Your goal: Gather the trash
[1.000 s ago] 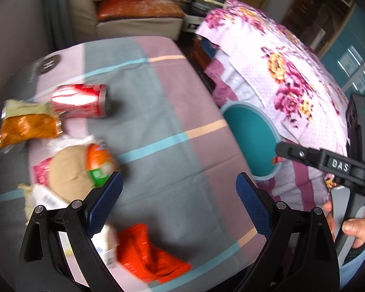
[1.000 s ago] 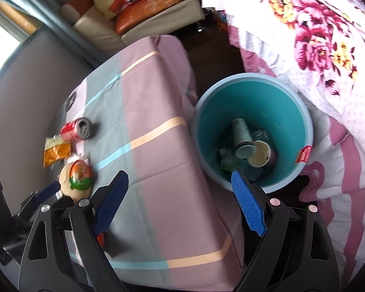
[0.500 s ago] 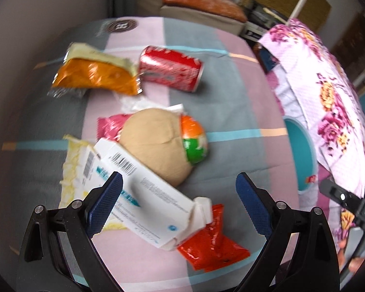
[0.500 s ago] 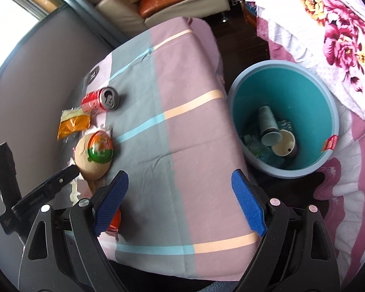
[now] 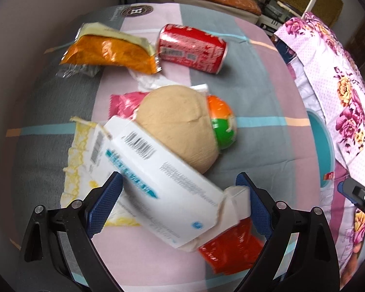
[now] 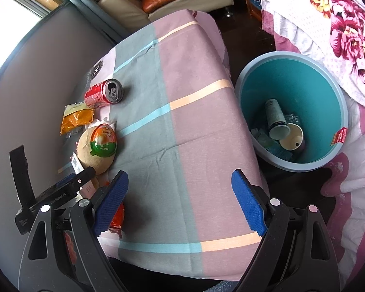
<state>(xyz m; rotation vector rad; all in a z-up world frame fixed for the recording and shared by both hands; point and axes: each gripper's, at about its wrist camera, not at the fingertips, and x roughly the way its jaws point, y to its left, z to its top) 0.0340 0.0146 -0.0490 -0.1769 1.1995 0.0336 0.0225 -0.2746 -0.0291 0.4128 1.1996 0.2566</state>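
The left gripper (image 5: pixel 178 196) is hovering with its jaws spread wide on either side of the white carton (image 5: pixel 163 185), gripping nothing. The carton is leaning against the tan coconut (image 5: pixel 180 127); behind the coconut are lying an orange snack bag (image 5: pixel 109 51) and a red soda can (image 5: pixel 192 47). Right of the coconut, the right gripper (image 6: pixel 180 204) is hanging wide and empty over the striped tablecloth (image 6: pixel 194 126), beside the teal bin (image 6: pixel 311 92) holding paper cups (image 6: pixel 277 118).
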